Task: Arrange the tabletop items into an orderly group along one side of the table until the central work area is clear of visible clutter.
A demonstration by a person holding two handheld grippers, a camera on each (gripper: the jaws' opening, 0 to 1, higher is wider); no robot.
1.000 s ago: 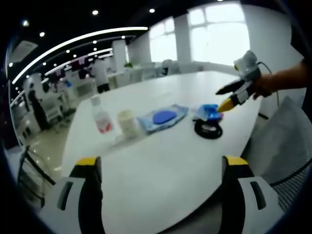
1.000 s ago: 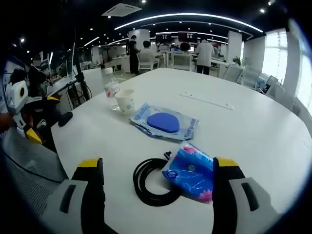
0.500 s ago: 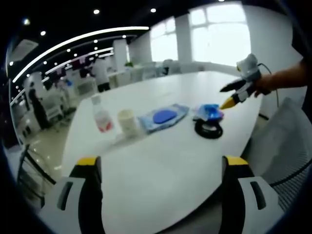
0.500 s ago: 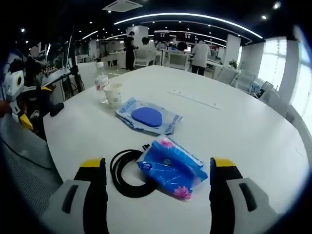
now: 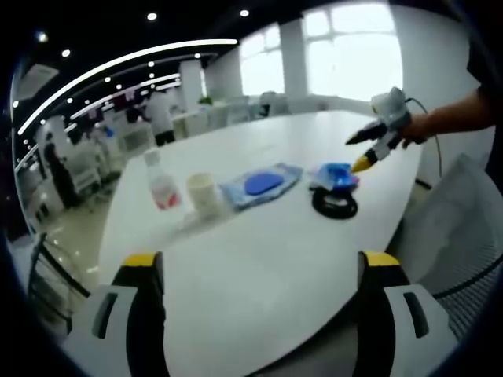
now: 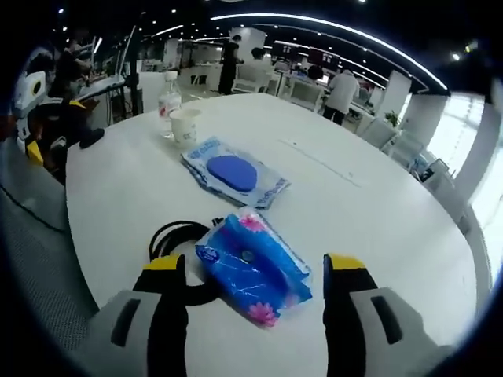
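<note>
Tissue pack [image 6: 253, 267] lies between the open right gripper [image 6: 255, 294] jaws; left gripper [image 5: 258, 287], jaws open, hangs far back over the surface [image 5: 259, 259].

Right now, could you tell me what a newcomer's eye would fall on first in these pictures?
The blue tissue pack draws the eye first, lying between the open fingers of the right gripper and partly over a coiled black cable. Beyond it on the white table, a blue-centred packet, a paper cup and a bottle run in a line.
</note>
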